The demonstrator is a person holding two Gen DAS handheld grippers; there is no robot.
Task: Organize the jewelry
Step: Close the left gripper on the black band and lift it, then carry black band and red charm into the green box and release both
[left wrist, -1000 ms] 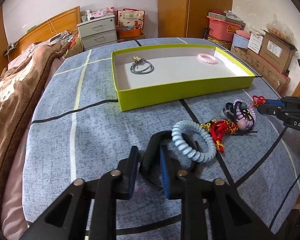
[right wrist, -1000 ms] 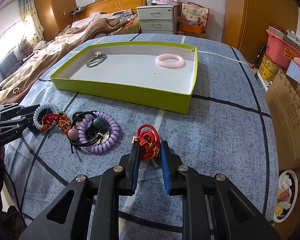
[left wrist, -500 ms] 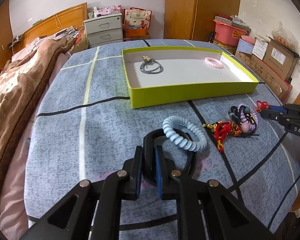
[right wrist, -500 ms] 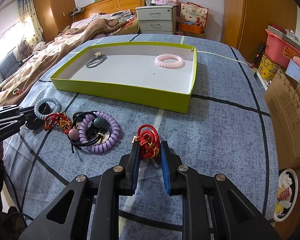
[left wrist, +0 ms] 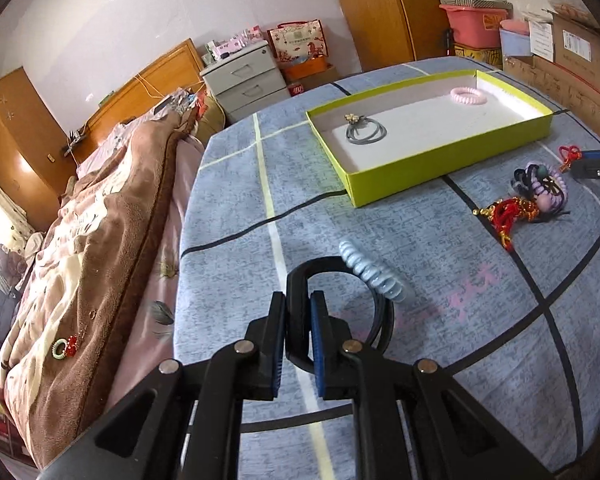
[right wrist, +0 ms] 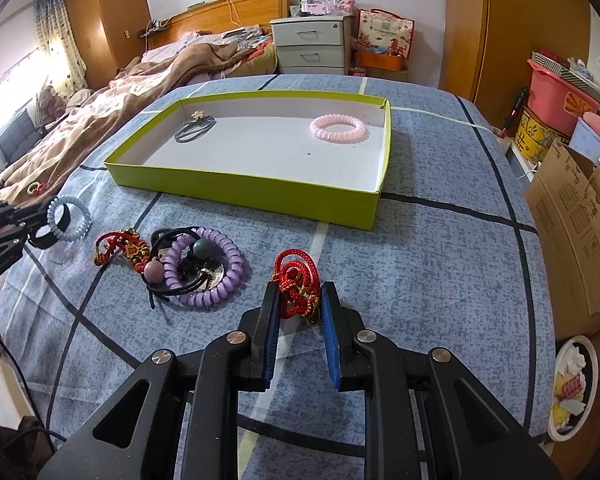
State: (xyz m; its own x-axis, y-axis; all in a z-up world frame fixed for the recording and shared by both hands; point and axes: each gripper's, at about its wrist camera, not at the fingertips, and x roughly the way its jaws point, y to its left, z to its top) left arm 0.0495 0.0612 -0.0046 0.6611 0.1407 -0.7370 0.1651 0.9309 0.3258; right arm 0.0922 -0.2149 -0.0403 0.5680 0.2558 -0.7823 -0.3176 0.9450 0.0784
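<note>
My left gripper (left wrist: 299, 312) is shut on a black hair band (left wrist: 300, 280) with a pale blue coil tie (left wrist: 374, 274) hanging on it, lifted above the blue bedspread. It also shows in the right wrist view (right wrist: 40, 226). My right gripper (right wrist: 299, 300) is shut on a red cord bracelet (right wrist: 296, 276) resting on the bedspread. A green tray (right wrist: 260, 192) holds a grey hair tie (right wrist: 194, 130) and a pink coil tie (right wrist: 338, 129). A pile with a purple coil tie (right wrist: 212, 268) and a red charm (right wrist: 120, 246) lies left of the right gripper.
A brown blanket (left wrist: 80, 240) covers the bed's left side, with a small green ring (left wrist: 62, 347) on it. Cardboard boxes (right wrist: 572, 232) and a pink bin (right wrist: 556, 92) stand right of the bed. A grey drawer unit (right wrist: 310, 46) stands behind.
My left gripper closed on the black hair band and lifted it with the blue coil tie, moving left and tilting. My right gripper stayed shut on the red cord bracelet.
</note>
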